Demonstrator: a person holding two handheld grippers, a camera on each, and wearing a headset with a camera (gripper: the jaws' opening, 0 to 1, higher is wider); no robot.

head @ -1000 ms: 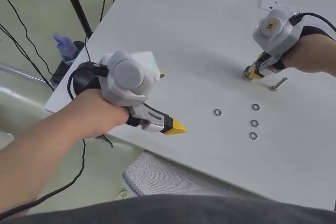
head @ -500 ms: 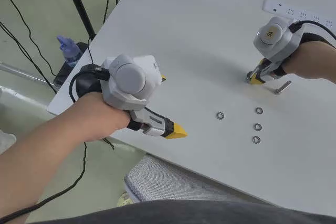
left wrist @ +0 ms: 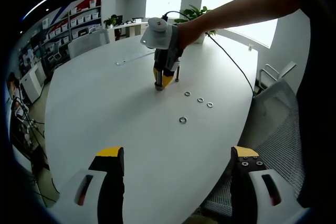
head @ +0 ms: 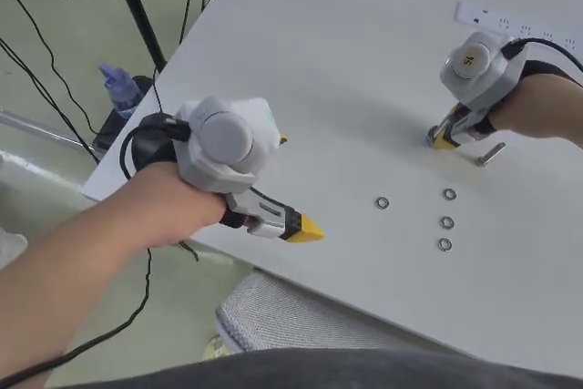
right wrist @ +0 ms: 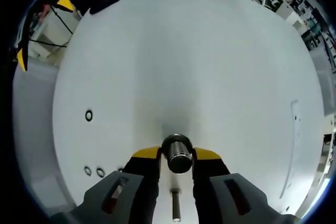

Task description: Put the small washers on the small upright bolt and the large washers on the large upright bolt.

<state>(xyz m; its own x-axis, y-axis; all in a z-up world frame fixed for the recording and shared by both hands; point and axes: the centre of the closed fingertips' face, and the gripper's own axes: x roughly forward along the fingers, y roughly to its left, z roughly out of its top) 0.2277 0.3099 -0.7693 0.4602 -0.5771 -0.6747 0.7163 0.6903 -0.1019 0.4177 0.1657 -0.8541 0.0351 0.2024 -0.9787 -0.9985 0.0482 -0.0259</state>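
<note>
Right gripper [right wrist: 178, 151]: jaws pinched on 1 thick bolt [right wrist: 179, 162], round end facing the right gripper camera. In the left gripper view the bolt hangs below the yellow tips, its lower end at or on the white table [head: 301, 52]; contact unclear.

Left gripper [left wrist: 177, 153]: jaws spread wide with nothing between them, held over the near table edge, well apart from the parts.

1 thin bolt [head: 489, 154] lies flat on the table just beside the right gripper, on its near-right side in the head view.

Washers: 4 counted, all flat on the table and none on a bolt. 3 form a short row: washer A [head: 449, 194], washer B [head: 446, 222], washer C [head: 444, 245]. 1 lone washer [head: 382, 203] sits to their left, apart from the row and between the two grippers. Washer sizes are too small to tell apart.

Bolts: 2 in all.

Also 1 power strip [head: 510, 20] at the far table edge, 1 grey mesh chair [head: 291, 316] under the near edge, and 1 spray bottle [head: 118, 84] on the floor at left.
</note>
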